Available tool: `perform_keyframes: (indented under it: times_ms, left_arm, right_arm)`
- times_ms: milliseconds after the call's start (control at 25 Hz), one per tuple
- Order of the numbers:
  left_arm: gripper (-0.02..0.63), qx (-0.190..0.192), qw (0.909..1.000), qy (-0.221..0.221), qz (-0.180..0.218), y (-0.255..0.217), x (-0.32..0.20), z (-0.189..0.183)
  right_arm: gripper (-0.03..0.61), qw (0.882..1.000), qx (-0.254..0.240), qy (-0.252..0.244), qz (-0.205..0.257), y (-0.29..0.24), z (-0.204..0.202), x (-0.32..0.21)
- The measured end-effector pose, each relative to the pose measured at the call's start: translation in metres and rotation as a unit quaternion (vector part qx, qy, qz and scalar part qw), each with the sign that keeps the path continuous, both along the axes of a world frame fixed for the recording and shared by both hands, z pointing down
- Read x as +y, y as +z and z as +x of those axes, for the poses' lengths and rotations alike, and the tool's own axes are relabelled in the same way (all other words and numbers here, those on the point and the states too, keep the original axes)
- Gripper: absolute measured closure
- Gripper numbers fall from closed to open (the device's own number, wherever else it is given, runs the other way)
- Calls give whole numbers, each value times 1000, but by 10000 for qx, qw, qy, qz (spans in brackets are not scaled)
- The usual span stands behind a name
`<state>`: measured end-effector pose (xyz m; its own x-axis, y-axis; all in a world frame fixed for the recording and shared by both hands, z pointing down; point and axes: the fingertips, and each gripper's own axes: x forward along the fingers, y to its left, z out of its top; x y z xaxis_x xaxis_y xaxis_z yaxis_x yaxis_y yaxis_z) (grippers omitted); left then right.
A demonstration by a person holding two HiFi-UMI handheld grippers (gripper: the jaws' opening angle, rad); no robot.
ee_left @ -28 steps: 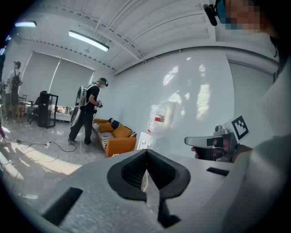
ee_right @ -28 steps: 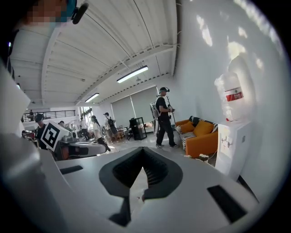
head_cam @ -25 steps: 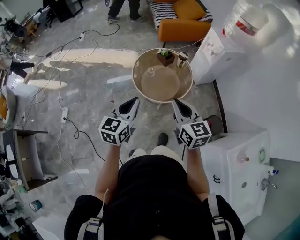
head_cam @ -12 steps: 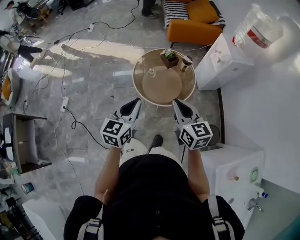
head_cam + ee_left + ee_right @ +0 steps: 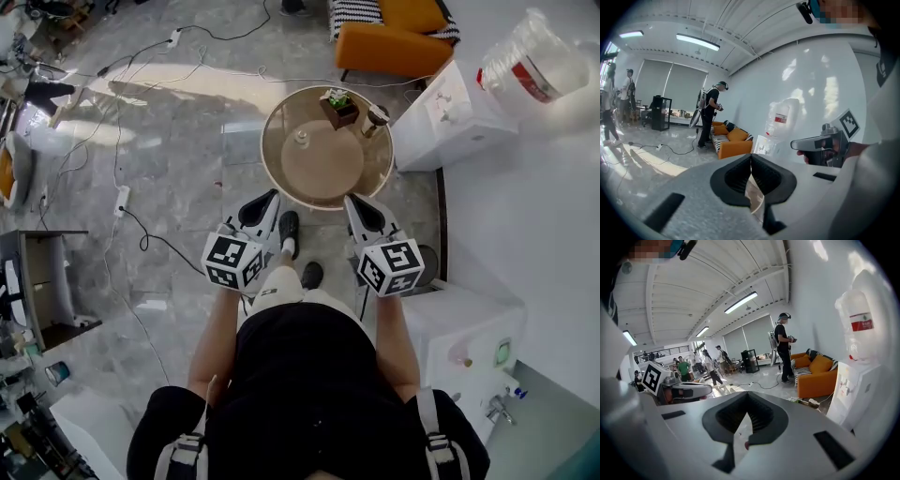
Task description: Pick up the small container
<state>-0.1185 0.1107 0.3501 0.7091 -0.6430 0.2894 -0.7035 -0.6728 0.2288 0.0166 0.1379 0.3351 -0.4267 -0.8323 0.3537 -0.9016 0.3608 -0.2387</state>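
Beige round table (image 5: 281, 178) now lies just ahead of both claws. Over the last second the person has walked up to it: a shoe (image 5: 289, 228) has swung forward to just short of the near rim, and the orange sofa (image 5: 389, 47) has slid toward the top of the head view. The claws have kept the same level, forward-pointing pose. Reading: this is the approach and no reach has begun; the near rim looks within arm's range.

Container (image 5: 302, 138), small and clear, stands on the table's left half toward the far edge, upright and untouched. Plant pot (image 5: 339, 106) sits at the far edge, and a dark-topped thing (image 5: 376, 116) at the far right rim. I take the clear one for the target, though I cannot tell for sure.

Left claw (image 5: 271, 195): jaws together, pads meeting along a line in its own view (image 5: 751, 157), nothing between them. Right claw (image 5: 350, 200): likewise closed and empty (image 5: 747, 394). Both hover short of the near rim, well apart from the container. Whichever claw goes in must spread its jaws first.
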Motion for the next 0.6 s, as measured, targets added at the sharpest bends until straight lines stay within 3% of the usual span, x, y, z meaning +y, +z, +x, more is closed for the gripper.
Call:
perform_keyframes:
  times_ms: [600]
  left_arm:
    - [595,255,9952,944,25,25,-168,40]
  right_arm:
    - [574,9999,160,55,-28,11,-4,-153]
